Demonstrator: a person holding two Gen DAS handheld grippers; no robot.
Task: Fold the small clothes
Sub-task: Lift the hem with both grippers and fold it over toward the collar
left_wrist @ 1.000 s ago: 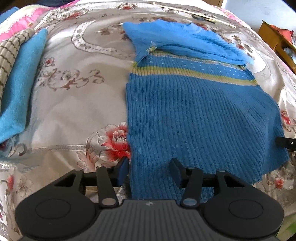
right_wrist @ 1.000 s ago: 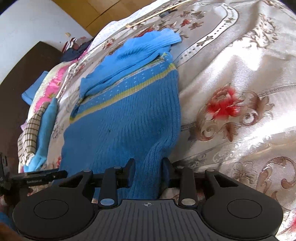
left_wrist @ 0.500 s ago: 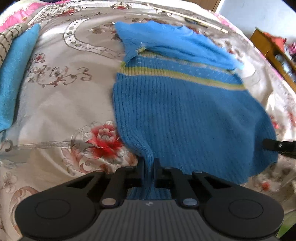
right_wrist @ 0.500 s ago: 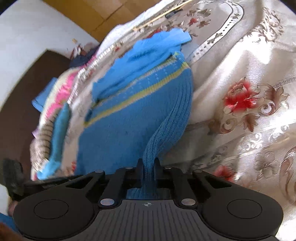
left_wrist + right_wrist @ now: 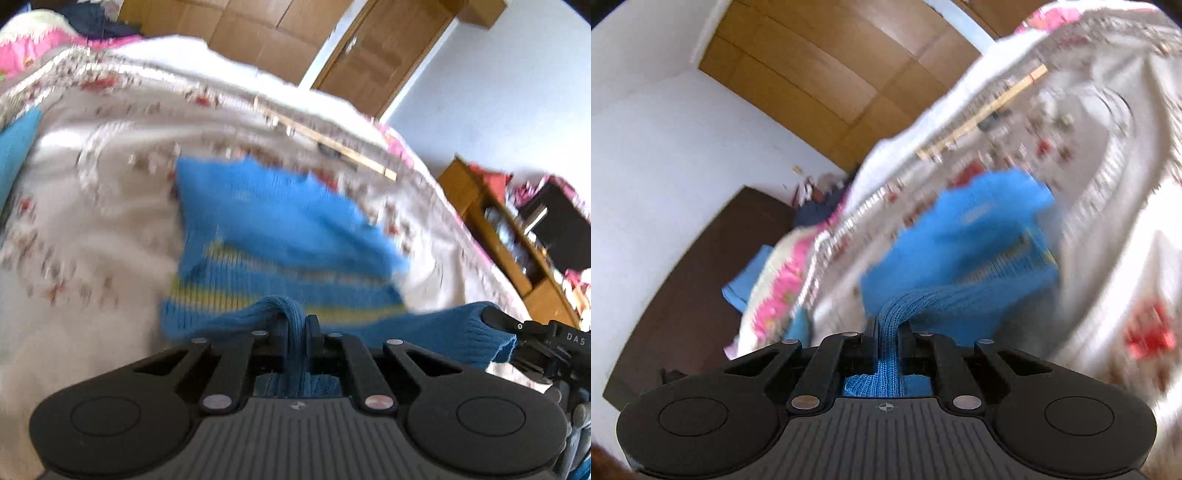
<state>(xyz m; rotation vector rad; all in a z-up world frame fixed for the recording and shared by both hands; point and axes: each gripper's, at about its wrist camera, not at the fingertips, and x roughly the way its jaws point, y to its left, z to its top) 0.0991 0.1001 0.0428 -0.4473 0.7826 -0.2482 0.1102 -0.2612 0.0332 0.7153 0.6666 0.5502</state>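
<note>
The left hand-held gripper (image 5: 296, 326) is clamped on a bunched edge of the blue sweater (image 5: 280, 221), and the right hand-held gripper (image 5: 888, 332) is clamped on another bunched edge of it. The sweater's near part hangs between them above the bed (image 5: 92, 229), while its far part, with the yellow stripe, lies on the flowered cover.

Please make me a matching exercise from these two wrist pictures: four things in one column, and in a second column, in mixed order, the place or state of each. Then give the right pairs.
Things:
1. left tongs
2. blue ribbed knitted sweater with yellow stripes
3. thin pale wooden stick
4. cream floral satin bedspread

Places or states:
A. lies across the far part of the bed
B. near hem lifted, far part on the bed
C. shut on a bunched fold of knit
D. covers the bed beneath the clothing

Pairs: 1-C, 2-B, 3-A, 4-D
</note>
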